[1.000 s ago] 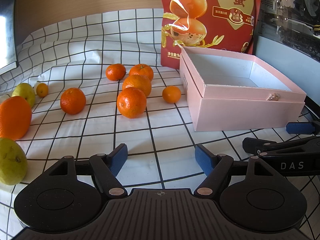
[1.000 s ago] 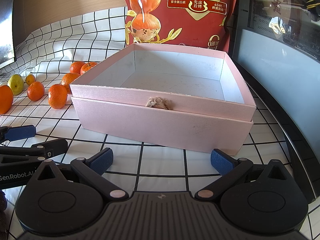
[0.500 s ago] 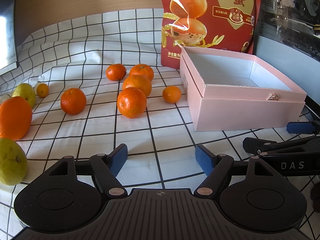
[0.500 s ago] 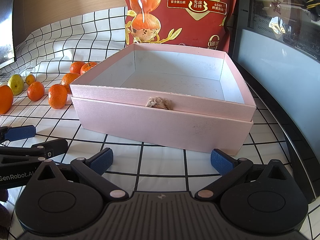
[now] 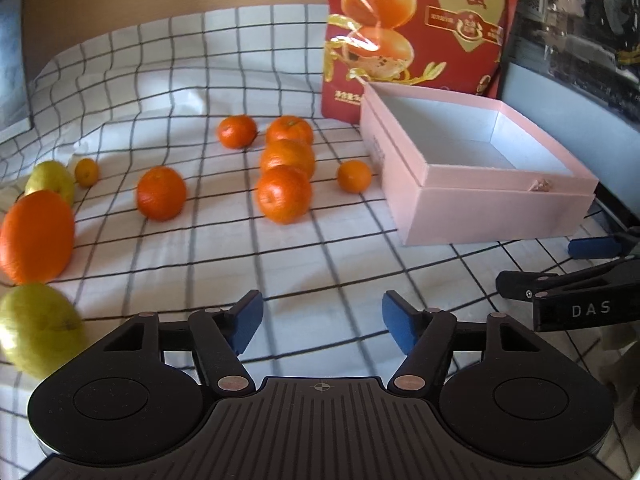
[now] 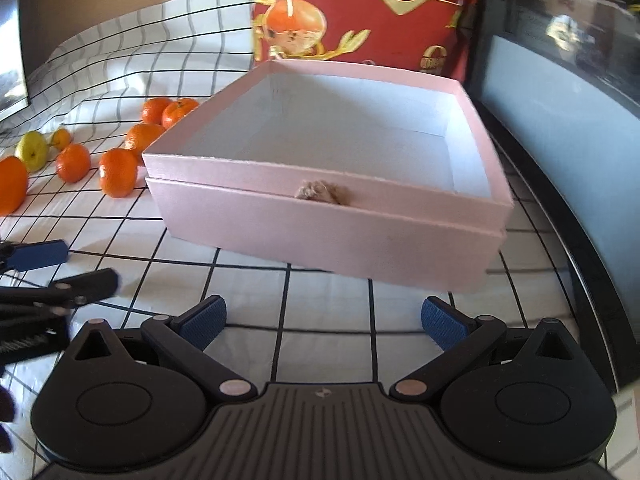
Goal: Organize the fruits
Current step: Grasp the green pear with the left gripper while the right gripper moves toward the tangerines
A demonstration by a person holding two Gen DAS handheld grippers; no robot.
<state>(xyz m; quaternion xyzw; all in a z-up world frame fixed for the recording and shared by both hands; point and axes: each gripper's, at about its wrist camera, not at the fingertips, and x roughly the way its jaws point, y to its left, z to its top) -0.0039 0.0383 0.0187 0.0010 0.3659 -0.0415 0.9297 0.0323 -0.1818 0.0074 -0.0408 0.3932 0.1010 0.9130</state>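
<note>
Early in the job, by the look of it: pale pink square cardboard box [image 6: 320,216] sitting open and empty at centre of the right wrist view, white lining bare, small tan tuft at the front seam. Placed with the open top upward and just beside the fruit, likely as the collecting bin. Red printed snack bag [image 5: 412,32] standing upright right behind the box, at top centre.

Scattered on the white cloth with black grid lines [image 5: 200,92] over the tabletop: a cluster of round orange mandarins [image 5: 284,194] at mid-frame of the left wrist view, the smallest one [image 5: 354,176] nearest the box wall but apart from it. Further left, one lone mandarin [image 5: 161,193], a large orange [image 5: 37,236] at the left edge, a yellow-green pear-like fruit [image 5: 51,178] above it and another [image 5: 38,328] at lower left, plus one tiny orange fruit [image 5: 87,172]. None boxed yet.

Left gripper [image 5: 322,326] at bottom centre, blue-padded fingers [image 5: 250,320] apart over bare cloth, having just been closing somewhat, nothing between them. Aimed toward the mandarin cluster, probably to take the nearest one first. Right gripper [image 6: 322,320] low in its own view, blue fingers [image 6: 202,320] spread wide and empty, facing the box front, perhaps waiting to steady it.
</note>
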